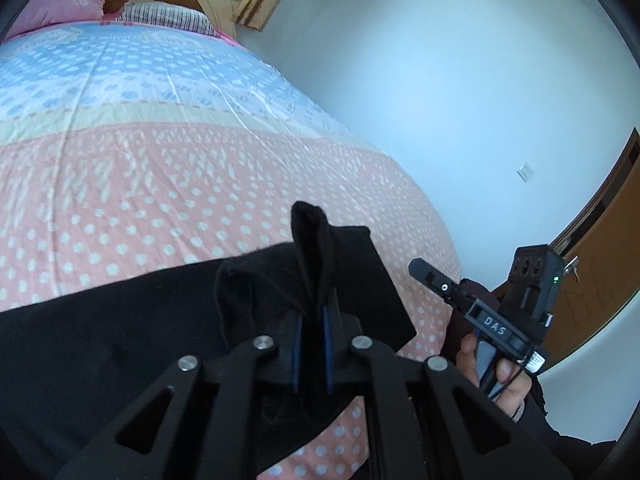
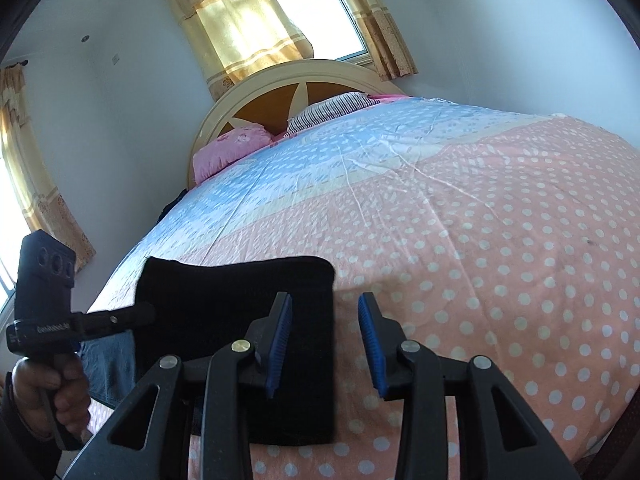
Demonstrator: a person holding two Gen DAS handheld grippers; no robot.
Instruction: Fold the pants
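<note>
My left tongs (image 1: pixel 312 344) are clenched on a raised fold of the black soft-cloth pants (image 1: pixel 120 328), which lie folded flat near the foot edge of the bed (image 2: pixel 500 220) with its pink polka-dot and blue quilt. My right tongs (image 2: pixel 325 340) are released, jaws apart, hovering just over the pants' (image 2: pixel 240 304) right edge.

black pants (image 1: pixel 100 340) cut off by left frame edge, left tool (image 1: pixel 312 344) pads buried in fabric, door (image 1: pixel 600 264) partly cropped
</note>
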